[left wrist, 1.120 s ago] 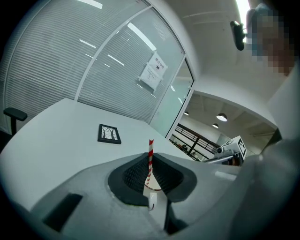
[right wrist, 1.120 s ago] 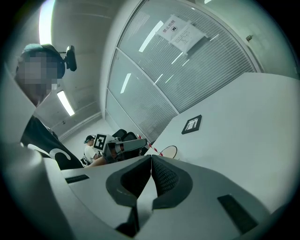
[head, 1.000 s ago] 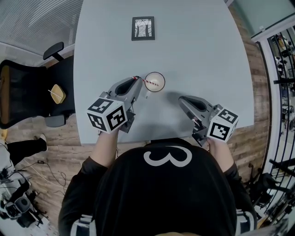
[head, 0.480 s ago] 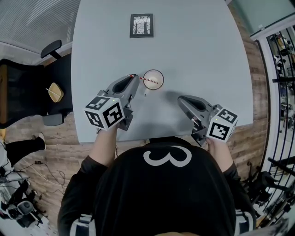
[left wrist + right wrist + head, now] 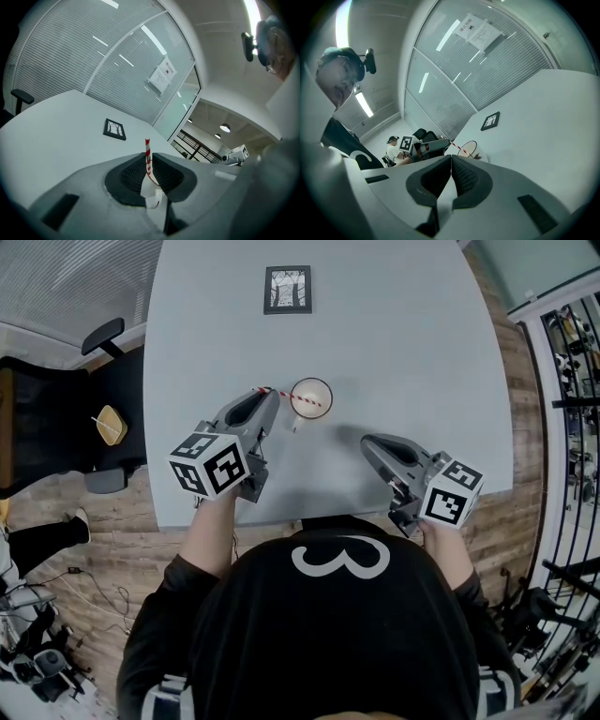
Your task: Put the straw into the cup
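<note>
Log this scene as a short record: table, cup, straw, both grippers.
table: grey, with a framed picture lying at its far side
cup: upright, open, just beyond the left gripper's tip
straw: red-and-white striped, slanting across the cup's mouth
left gripper: shut on the straw
right gripper: jaws together, empty, apart from the cup

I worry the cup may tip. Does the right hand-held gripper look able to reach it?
Probably yes: the right hand-held gripper is shut and empty, and only bare table lies between it and the cup. The straw is held at its other side.
</note>
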Available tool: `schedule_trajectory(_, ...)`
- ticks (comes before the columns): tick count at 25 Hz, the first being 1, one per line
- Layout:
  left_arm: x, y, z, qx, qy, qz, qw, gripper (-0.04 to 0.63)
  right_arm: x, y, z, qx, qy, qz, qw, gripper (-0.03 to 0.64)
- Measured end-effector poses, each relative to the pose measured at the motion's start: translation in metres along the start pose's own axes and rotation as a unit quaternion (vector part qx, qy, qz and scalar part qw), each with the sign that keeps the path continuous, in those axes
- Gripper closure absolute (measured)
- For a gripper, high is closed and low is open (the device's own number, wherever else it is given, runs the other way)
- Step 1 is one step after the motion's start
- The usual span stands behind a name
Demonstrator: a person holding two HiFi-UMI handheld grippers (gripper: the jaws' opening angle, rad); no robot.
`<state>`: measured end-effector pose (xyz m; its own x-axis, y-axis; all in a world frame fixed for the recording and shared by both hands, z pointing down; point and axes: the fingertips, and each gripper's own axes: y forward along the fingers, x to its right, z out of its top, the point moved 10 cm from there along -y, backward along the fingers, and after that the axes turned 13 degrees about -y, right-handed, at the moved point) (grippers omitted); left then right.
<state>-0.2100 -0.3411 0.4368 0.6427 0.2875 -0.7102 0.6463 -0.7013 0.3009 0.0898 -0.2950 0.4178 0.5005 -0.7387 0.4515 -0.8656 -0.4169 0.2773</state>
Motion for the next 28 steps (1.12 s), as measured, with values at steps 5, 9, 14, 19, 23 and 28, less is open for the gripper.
schedule_trajectory(5,-0.003,-0.003,-0.002,0.004,-0.009,-0.006,0.9999,0.550,-0.003,-0.001,-0.002,-0.003,0.001,0.000,1.000,0.603)
schedule_trajectory(9,0.001,-0.007,-0.006,0.006,-0.013,-0.014,0.9998,0.448,-0.006,-0.005,-0.002,-0.002,0.000,0.001,1.000,0.601)
schedule_trajectory(14,0.007,-0.027,-0.009,0.012,-0.013,-0.015,0.9997,0.440,-0.018,-0.005,-0.001,0.005,-0.014,0.000,1.000,0.601)
schedule_trajectory(19,0.024,-0.050,-0.019,0.012,-0.009,-0.023,0.9996,0.442,-0.035,-0.014,0.000,0.019,-0.026,0.009,0.999,0.601)
schedule_trajectory(23,0.039,-0.072,-0.026,0.008,-0.003,-0.042,0.9991,0.500,-0.053,-0.016,0.001,0.030,-0.033,0.020,0.999,0.601)
schedule_trajectory(28,0.059,-0.092,-0.027,-0.003,0.015,-0.066,0.9977,0.534,-0.070,-0.012,0.007,0.042,-0.043,0.027,0.998,0.601)
